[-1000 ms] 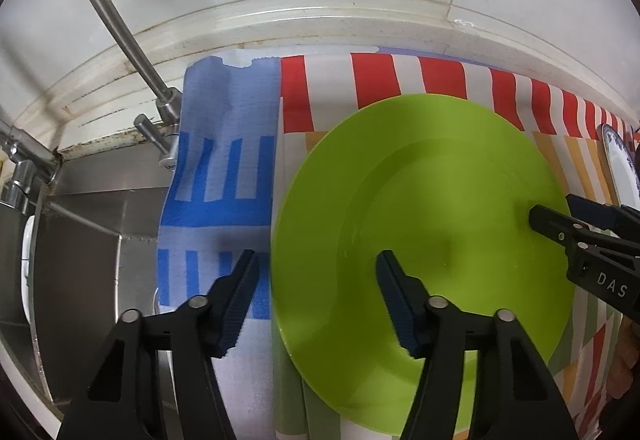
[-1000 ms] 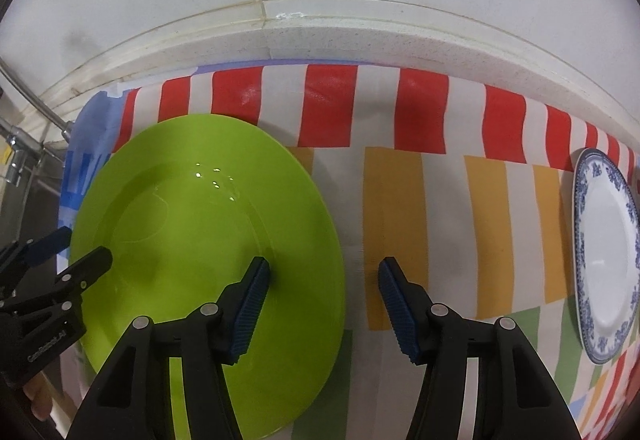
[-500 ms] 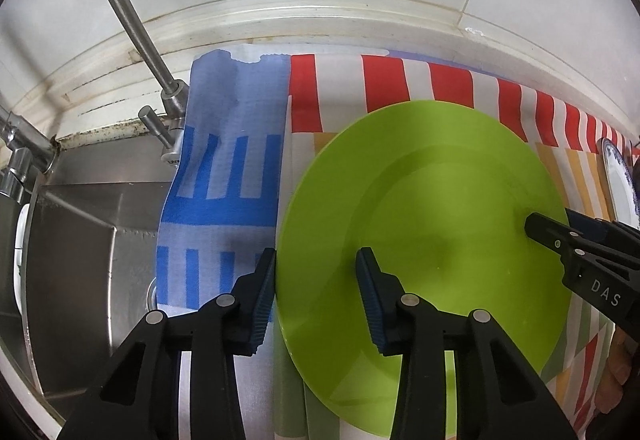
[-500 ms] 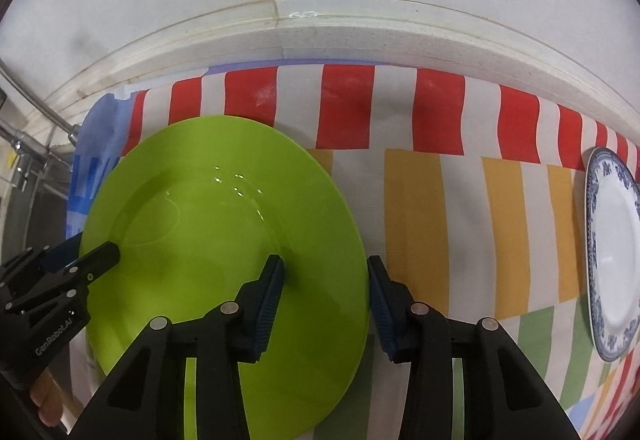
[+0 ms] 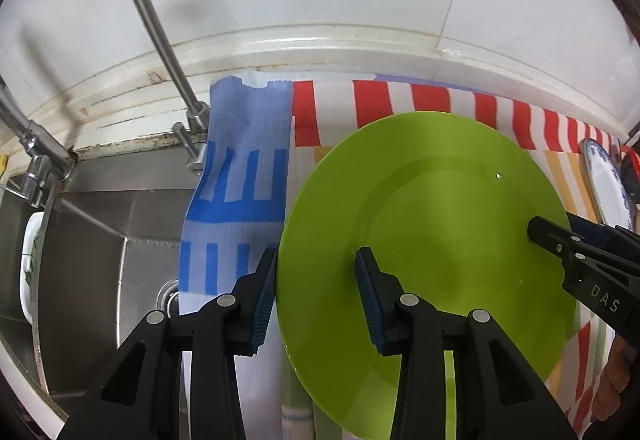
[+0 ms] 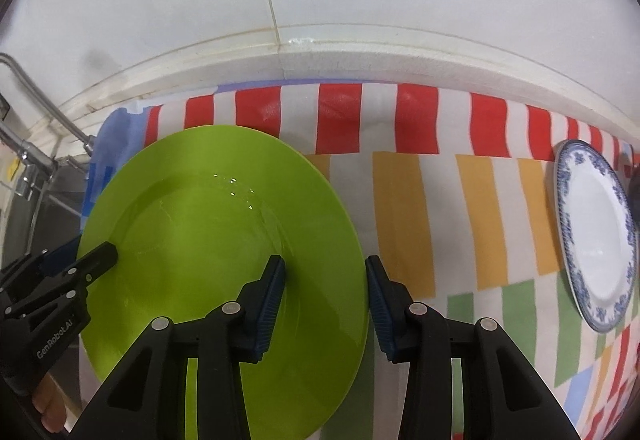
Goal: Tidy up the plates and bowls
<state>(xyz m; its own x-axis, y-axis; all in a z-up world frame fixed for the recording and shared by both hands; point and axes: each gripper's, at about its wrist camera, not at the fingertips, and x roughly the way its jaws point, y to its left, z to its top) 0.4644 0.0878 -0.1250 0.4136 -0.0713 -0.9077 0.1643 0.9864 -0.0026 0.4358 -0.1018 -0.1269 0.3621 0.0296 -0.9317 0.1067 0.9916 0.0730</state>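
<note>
Green plate, face up and tilted, gripped at opposite rims by left gripper and right gripper.

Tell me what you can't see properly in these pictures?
- Green plate: left wrist view, near edge hidden behind the left gripper; its underside is unseen.
- Blue-patterned plate: left wrist view, squeezed to a sliver at the right edge.
- Sink: right wrist view, cut off by the left edge.
- Dark thing beside that plate: right wrist view, cut off, can't tell what.
</note>
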